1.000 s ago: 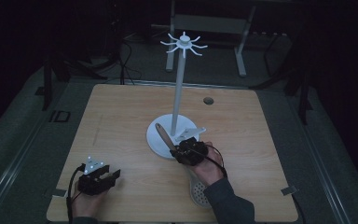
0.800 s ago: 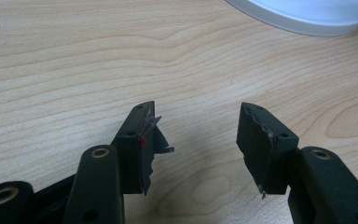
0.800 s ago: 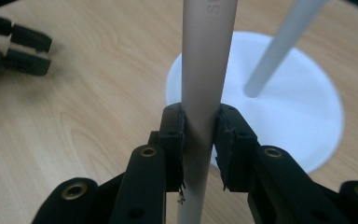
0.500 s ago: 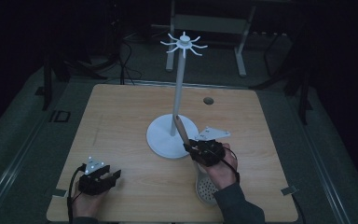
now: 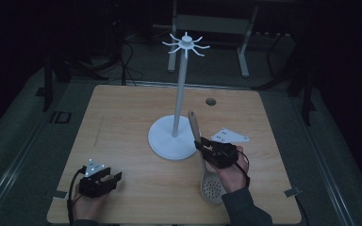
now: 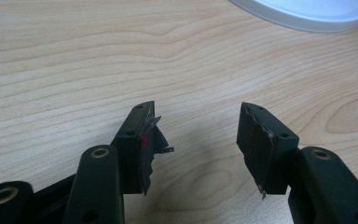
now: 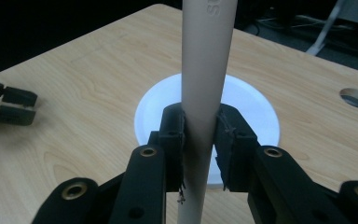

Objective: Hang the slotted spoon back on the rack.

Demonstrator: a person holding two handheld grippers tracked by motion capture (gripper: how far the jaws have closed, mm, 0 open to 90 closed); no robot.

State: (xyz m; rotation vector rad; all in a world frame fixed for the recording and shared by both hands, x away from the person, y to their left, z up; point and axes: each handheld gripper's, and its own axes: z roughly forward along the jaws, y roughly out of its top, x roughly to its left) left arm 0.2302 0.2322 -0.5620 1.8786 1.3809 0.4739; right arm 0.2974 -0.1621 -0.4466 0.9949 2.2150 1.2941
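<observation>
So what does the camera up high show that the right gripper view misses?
High view alone: the slotted spoon's perforated bowl, the stand's hooked top, the person's right hand.

Right gripper view alone: the pads pressing both sides of the spoon handle.

Both: the right hand-held gripper holding the spoon, the stand's white base, the wooden table, the left hand-held gripper.

Light wooden table, white round-based stand on it

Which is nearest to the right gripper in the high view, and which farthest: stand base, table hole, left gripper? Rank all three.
1. Stand base, just left of the right gripper.
2. Table hole, beyond it.
3. Left gripper, at the near left.
</observation>
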